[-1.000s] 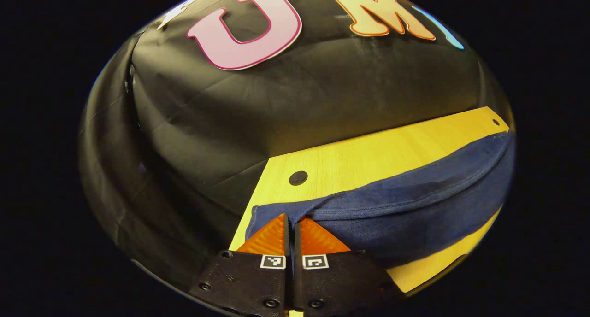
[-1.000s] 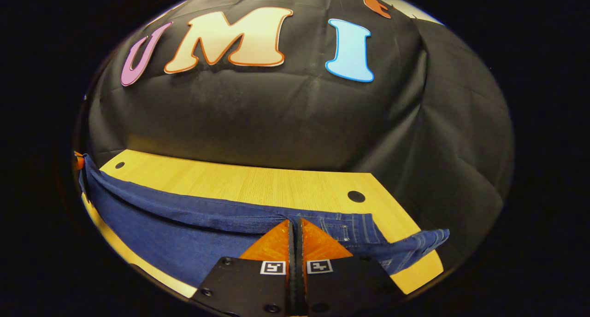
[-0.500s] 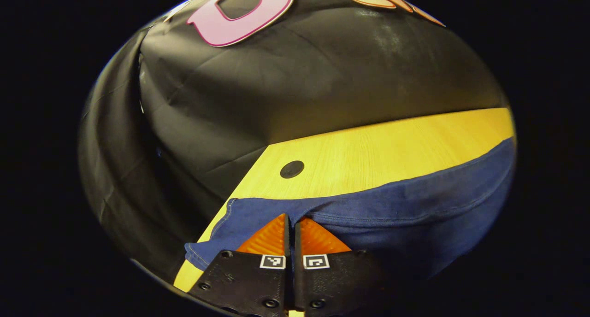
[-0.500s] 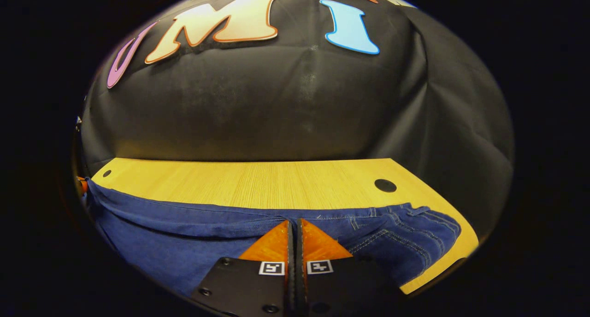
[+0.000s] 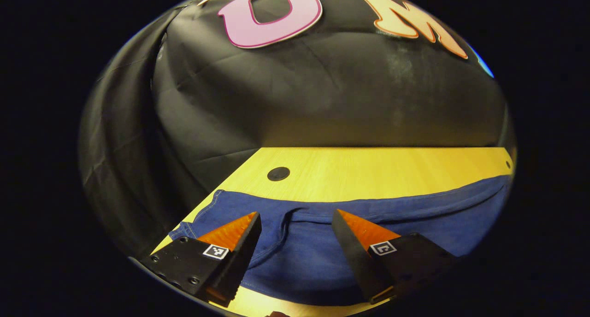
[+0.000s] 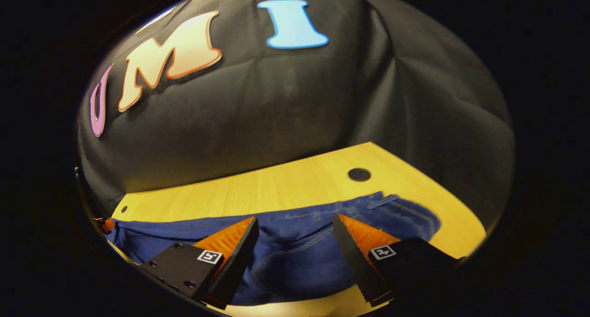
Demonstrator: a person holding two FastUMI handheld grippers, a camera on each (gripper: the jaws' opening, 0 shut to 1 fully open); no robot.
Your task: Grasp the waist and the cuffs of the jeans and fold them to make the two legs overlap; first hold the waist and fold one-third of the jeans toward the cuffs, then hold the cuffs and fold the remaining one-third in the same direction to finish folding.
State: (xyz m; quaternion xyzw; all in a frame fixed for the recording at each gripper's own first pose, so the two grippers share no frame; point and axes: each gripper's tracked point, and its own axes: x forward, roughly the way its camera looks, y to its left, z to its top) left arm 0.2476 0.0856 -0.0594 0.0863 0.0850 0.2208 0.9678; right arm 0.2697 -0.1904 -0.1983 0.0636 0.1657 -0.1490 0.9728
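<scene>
My tongs hang released over the jeans (image 5: 368,215).
Next, I should pinch waist (image 6: 382,206) edges squarely, both layers.

A pale yellow wood-grain surface (image 5: 368,172) is seen in the left gripper view, with fine lines running along its length. A round dark hole (image 5: 278,173) is set near its far left corner, and a smaller one (image 5: 507,165) near the far right edge. In the right gripper view, the same surface (image 6: 286,188) is shown with a round dark hole (image 6: 359,174) near one far corner and a small hole (image 6: 123,209) near the other. Behind it, a black cloth wall (image 5: 322,96) is hung, creased and folded. The surface is brightly lit; the cloth (image 6: 276,114) is left dim.
</scene>
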